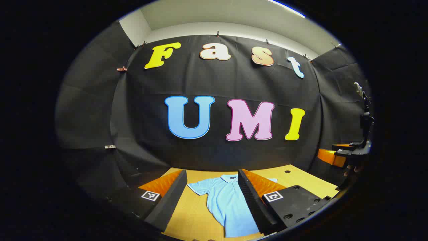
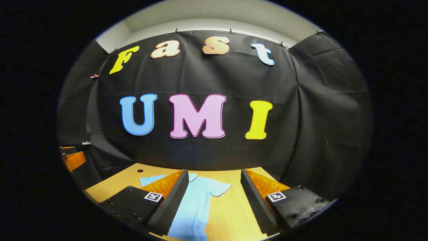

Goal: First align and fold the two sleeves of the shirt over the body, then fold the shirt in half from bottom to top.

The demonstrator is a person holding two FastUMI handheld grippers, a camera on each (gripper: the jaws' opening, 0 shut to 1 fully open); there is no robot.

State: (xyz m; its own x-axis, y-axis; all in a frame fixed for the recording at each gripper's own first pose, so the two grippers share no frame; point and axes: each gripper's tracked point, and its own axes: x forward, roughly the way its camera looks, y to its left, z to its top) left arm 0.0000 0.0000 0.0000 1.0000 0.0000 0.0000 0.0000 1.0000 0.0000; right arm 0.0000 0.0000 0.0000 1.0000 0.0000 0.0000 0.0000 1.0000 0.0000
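Booth is the usual black cloth wall behind a light wooden worktop [image 1: 301,177], and nothing on the task looks started yet as far as I can judge.

Nearest to me, the left gripper [image 1: 210,197] has its jaws spread wide with nothing between them, hanging above the front of the worktop. Same story on the right gripper [image 2: 214,201]: released, empty, held up off the surface. Past them lies the light blue polo shirt [image 1: 227,204], flat on the worktop, hem toward the near edge, collar toward the far edge by the wall. Both short sleeves stick out to the sides; in the left gripper view I see one sleeve [image 1: 200,186], in the right gripper view the other sleeve [image 2: 219,188]. Farther off at the right of the left gripper view there's the other gripper and a bit of the hand holding it.

What worries me:
- both grippers are high, so coming down too steeply could pinch both fabric layers or just shove the shirt along the wood
- grabbing a sleeve by a single corner could make it fold over skewed instead of lined up on the body
- the body already looks slightly wrinkled near the hem, so the final bottom-to-top fold may come out crooked if I don't flatten it
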